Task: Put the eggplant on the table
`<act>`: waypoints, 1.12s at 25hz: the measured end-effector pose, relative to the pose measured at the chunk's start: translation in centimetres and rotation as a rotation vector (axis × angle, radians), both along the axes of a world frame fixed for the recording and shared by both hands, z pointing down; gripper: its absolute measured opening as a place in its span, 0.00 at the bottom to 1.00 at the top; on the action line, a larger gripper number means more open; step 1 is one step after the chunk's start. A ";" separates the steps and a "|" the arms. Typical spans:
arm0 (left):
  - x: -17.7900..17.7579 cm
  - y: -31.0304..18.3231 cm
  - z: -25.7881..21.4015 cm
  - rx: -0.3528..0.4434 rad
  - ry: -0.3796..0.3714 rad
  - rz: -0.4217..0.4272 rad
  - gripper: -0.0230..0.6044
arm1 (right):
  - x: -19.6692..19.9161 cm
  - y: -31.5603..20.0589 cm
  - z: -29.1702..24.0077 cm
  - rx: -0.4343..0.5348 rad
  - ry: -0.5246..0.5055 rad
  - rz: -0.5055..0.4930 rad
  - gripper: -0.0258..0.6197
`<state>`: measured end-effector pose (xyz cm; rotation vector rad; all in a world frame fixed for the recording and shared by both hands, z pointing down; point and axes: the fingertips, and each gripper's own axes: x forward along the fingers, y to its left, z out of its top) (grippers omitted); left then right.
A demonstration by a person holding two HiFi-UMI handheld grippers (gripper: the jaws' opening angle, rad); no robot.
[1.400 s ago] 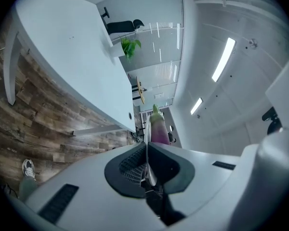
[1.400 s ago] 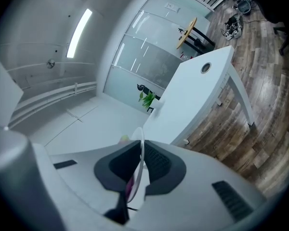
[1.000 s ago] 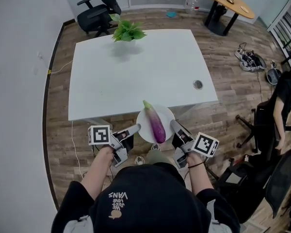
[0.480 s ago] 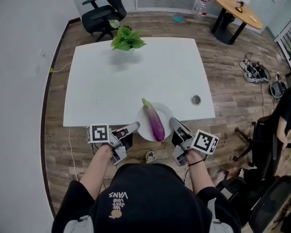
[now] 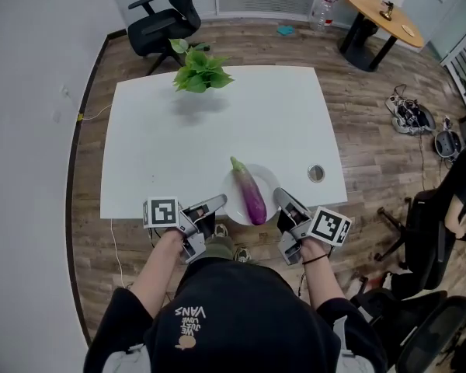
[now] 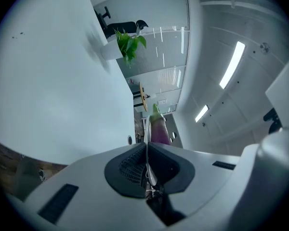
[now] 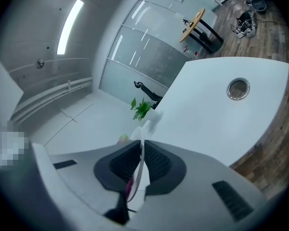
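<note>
A purple eggplant (image 5: 248,191) with a green stem lies on a white plate (image 5: 269,179) held over the near edge of the white table (image 5: 217,123). My left gripper (image 5: 220,203) is shut on the plate's left rim, and my right gripper (image 5: 280,198) is shut on its right rim. In the left gripper view the rim (image 6: 147,127) runs edge-on between the pads of the left gripper (image 6: 146,163), with the eggplant (image 6: 159,130) beyond. In the right gripper view the thin rim (image 7: 141,146) sits clamped in the right gripper (image 7: 139,170), and a bit of purple eggplant (image 7: 130,186) shows behind it.
A potted green plant (image 5: 199,71) stands at the table's far edge. A round cable hole (image 5: 316,173) lies near the table's front right corner. A black office chair (image 5: 161,20) and a round wooden table (image 5: 381,12) stand beyond. At the right are cables (image 5: 410,116) and more chairs.
Both grippers have carried the plate with the eggplant forward. It was short of the table's near edge and now hangs over that edge. Both grips stay the same.
</note>
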<state>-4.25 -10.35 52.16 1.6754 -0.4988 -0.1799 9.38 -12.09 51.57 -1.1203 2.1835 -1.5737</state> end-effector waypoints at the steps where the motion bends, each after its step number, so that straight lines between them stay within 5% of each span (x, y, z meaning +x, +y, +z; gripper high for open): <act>1: -0.1 -0.4 0.1 0.000 -0.005 0.006 0.07 | 0.1 -0.3 0.3 -0.006 0.015 0.011 0.09; 15: -2.2 -9.1 1.3 0.000 -0.033 0.114 0.07 | -1.7 -7.5 1.8 -0.008 0.021 0.130 0.09; 28: -1.0 -14.4 4.7 -0.005 -0.094 0.093 0.07 | -0.8 -13.4 4.6 -0.019 0.030 0.081 0.09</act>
